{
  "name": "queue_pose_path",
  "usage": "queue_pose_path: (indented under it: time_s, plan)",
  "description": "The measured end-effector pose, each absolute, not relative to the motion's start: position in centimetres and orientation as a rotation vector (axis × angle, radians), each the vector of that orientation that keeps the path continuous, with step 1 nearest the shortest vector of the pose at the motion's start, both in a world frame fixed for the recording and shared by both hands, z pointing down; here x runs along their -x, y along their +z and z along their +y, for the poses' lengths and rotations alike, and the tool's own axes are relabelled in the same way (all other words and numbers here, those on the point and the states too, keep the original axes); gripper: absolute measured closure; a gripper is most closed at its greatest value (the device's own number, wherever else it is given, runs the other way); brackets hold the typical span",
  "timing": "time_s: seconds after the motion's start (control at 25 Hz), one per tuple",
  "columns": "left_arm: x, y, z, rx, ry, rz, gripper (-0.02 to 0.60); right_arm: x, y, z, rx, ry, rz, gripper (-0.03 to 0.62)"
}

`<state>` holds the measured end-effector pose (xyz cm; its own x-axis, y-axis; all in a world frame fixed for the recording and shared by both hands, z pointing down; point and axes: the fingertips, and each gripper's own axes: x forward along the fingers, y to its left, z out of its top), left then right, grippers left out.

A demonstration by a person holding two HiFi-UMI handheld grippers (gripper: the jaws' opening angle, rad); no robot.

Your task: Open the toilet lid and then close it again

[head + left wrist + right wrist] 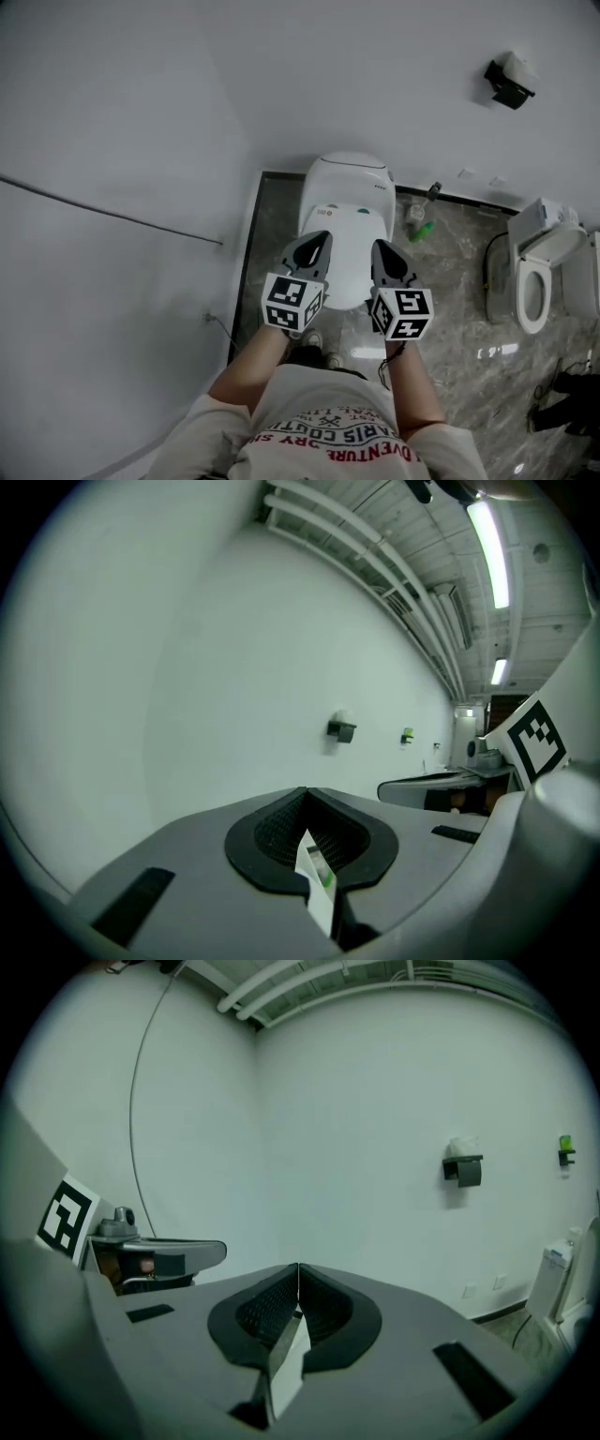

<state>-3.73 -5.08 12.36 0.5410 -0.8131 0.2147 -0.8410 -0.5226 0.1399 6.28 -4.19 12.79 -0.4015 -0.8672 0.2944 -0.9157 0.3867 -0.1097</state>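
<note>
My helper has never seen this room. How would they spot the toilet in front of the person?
Find the corner where the left wall meets the far wall. The toilet stands there on the grey stone floor, backed against the far wall. Its lid is down, unlike the open toilet further right.

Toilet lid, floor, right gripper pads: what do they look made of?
Toilet lid: likely white plastic, smooth with a soft sheen; ceramic can't be ruled out.
Floor: polished stone or marble-look tile, with grey veining and bright reflections.
Right gripper pads: probably black rubber, matte with a fine ribbed texture.
</note>
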Motion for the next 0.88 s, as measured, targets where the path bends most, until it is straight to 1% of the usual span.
queue_pose_path:
  time_s: [0.2, 0.52, 0.68, 0.88]
  plan:
    - [4.9, 4.9, -4.5, -2.657, 0.121, -1.394, 0.575, -5.1, 6.8, -3.6, -1.605, 0.287, -2.475, 0.58]
    - [5.4, -2.0, -4.1, -2.796, 0.064, -1.394, 0.575, -3.1, 0.1, -3.6, -1.6, 0.123, -2.541, 0.58]
    - [6.7, -2.6, -2.7, -2.789, 0.037, -1.419, 0.575, -2.7, 0.1, -2.3, -1.56, 0.101, -2.568, 0.58]
    - [8.1, -0.3, -2.8, -2.702, 0.062, -1.427, 0.575, -2.9, 1.1, -2.3, -1.546, 0.092, -2.551, 0.58]
